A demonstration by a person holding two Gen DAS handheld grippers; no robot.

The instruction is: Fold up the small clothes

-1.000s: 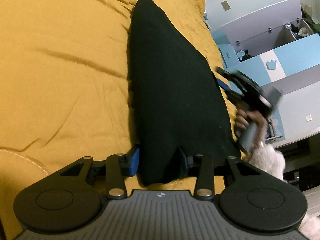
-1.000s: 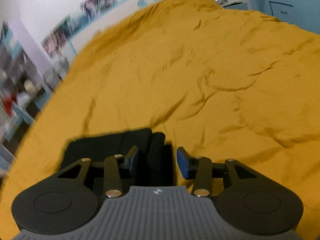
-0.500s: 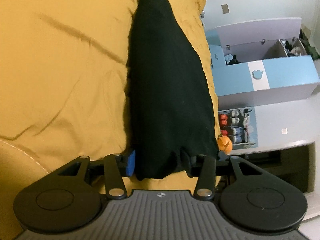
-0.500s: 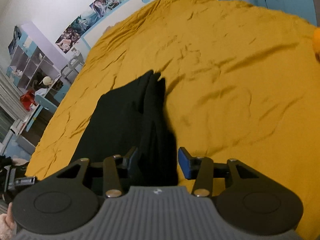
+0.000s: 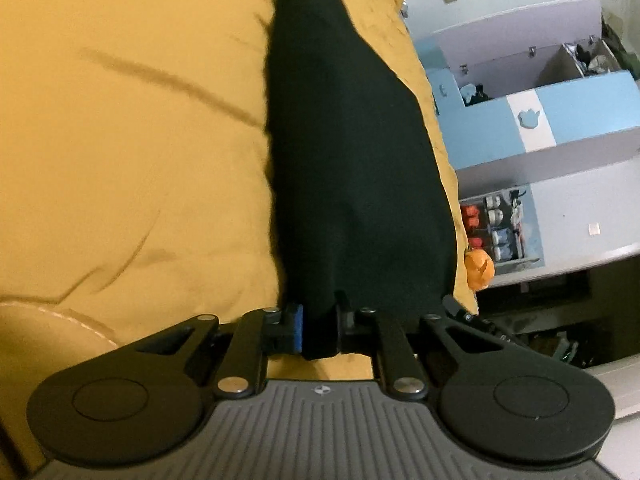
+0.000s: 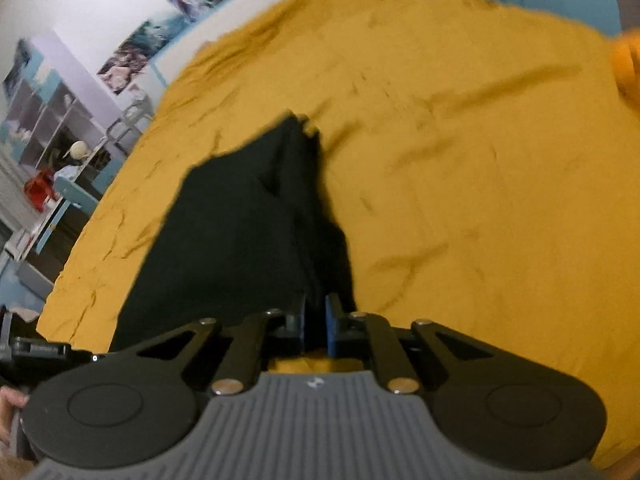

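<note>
Left gripper (image 5: 319,332) pinching black cloth (image 5: 348,160), right gripper (image 6: 316,330) likewise

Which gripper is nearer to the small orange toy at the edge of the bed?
Left. The left gripper is just beside the small orange toy; the right gripper is far from it.

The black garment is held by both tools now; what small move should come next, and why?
Probably carry both held ends forward together, toward the far end. The left tool and the right tool each pinch the near edge of the black garment, which stretches away over the yellow blanket with its far end resting there.
</note>
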